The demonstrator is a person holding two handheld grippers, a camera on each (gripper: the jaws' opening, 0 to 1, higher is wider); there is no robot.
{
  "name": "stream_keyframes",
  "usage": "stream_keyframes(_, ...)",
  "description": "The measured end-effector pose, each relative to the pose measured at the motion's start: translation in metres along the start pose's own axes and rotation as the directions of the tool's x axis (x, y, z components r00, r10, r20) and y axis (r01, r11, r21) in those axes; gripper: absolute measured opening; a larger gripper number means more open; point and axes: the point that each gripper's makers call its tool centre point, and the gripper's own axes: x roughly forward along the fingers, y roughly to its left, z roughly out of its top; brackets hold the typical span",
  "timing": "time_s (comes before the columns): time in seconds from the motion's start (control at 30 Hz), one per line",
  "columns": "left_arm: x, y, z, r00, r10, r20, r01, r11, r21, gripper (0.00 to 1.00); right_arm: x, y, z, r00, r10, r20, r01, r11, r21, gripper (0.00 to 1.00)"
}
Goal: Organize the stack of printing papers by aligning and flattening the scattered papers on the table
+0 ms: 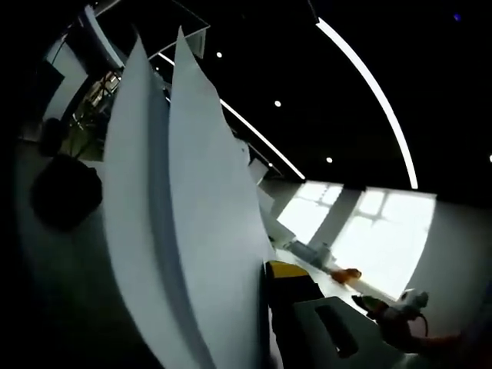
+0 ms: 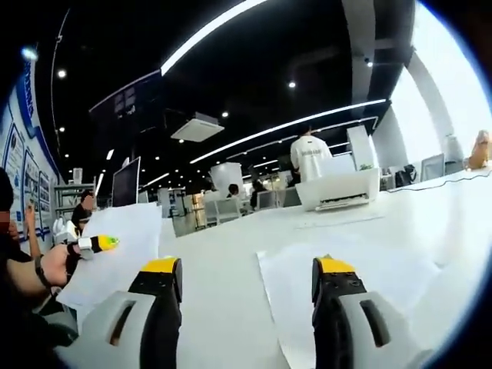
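Left gripper: closed on the papers, held up on edge. One yellow-tipped jaw visible, the other hidden behind the sheets. Pointed steeply up from the table. Seen also in the right gripper view at the left edge of the table, gripped by a hand with the forearm reaching in from the side. Right gripper: low over the table, about level, jaws wide apart, gripping nothing.

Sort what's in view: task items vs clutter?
Task items:
- lifted paper sheets in the left gripper
- flat sheet on the table
- right gripper, open

Clutter:
- printer
- monitor
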Motion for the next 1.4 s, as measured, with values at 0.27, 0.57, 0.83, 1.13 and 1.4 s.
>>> stream_keyframes(0.27, 0.0, -0.002, -0.002, 1.0, -0.016, -0.012, 0.016, 1.0, -0.006, 0.08, -0.004, -0.018, -0.002, 0.999, -0.046, -0.02, 0.045, 0.999, -0.022, 0.73)
stream_keyframes(0.57, 0.0, -0.002, -0.001, 1.0, -0.017, -0.011, 0.017, 1.0, -0.003, 0.08, -0.012, -0.044, -0.001, 0.994, -0.104, -0.035, 0.102, 0.994, -0.044, 0.75)
stream_keyframes(0.83, 0.001, -0.002, -0.001, 1.0, -0.017, -0.009, 0.017, 1.0, -0.002, 0.08, -0.017, -0.073, -0.002, 0.983, -0.174, -0.055, 0.169, 0.982, -0.078, 0.8)
stream_keyframes(1.13, 0.001, -0.003, -0.001, 1.0, -0.019, -0.008, 0.019, 1.0, -0.004, 0.08, -0.023, -0.096, -0.002, 0.972, -0.226, -0.066, 0.219, 0.971, -0.094, 0.81)
stream_keyframes(1.4, 0.0, -0.003, -0.001, 1.0, -0.023, -0.009, 0.023, 1.0, -0.019, 0.08, -0.026, -0.112, -0.001, 0.965, -0.251, -0.071, 0.244, 0.965, -0.1, 0.82)
